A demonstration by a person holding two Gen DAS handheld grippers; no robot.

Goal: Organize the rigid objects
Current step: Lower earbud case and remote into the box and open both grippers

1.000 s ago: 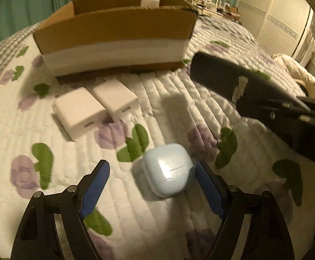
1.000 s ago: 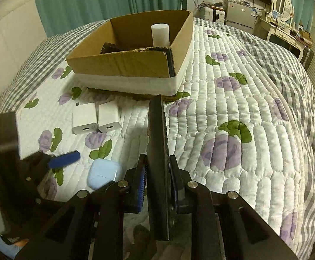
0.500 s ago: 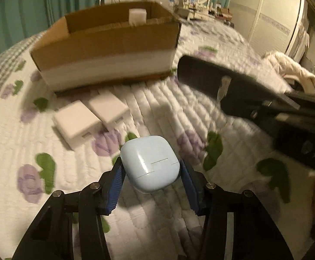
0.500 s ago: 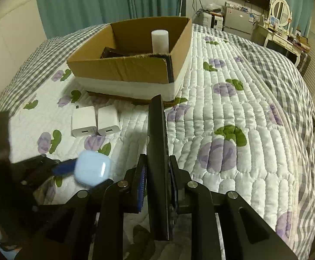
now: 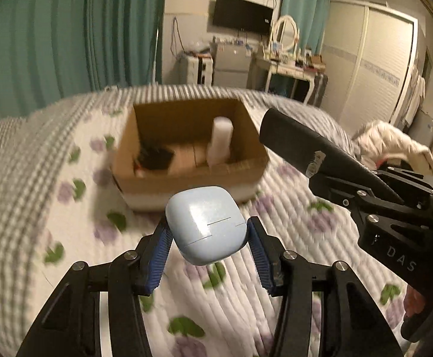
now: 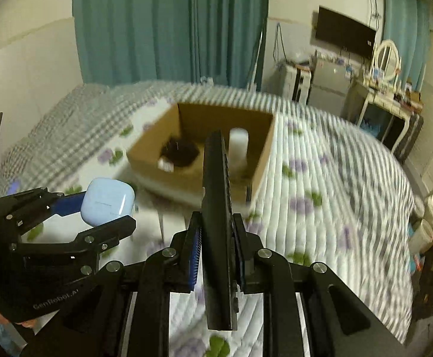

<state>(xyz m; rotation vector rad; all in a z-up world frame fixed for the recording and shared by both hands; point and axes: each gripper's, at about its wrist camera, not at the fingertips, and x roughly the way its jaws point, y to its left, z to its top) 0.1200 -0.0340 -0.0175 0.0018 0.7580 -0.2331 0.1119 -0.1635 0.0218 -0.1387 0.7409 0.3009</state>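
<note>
**Earbud case and black remote held above the bed, box beyond**

The pale blue earbud case (image 5: 207, 224) sits clamped between the blue pads (image 5: 160, 255) of the left gripper (image 5: 207, 255), lifted clear of the quilt with its lid seam facing the camera. From the right wrist view the same case (image 6: 107, 201) shows at the left, pinched at the tip of that gripper (image 6: 97, 214). The jaws closed onto it within the last second and now press both of its sides.

The right gripper (image 6: 216, 253) is closed tight on a long black remote (image 6: 216, 223), held on edge and pointing away toward the box. In the left wrist view the remote (image 5: 311, 148) juts in from the right, a small pale sticker on its side.

Farther off on the bed (image 5: 291, 282) stands an open cardboard box (image 5: 186, 175) with a white band along its near base. Inside it a white cylinder (image 5: 221, 141) stands upright toward the right, and a dark object (image 5: 154, 157), too blurred to identify, lies at the left. The quilt is white with purple flowers and green leaves, with a grey checked border at the far edge.

Teal curtains (image 6: 171, 26) hang behind the bed; a dark screen (image 6: 346, 34) hangs on the far wall.
</note>
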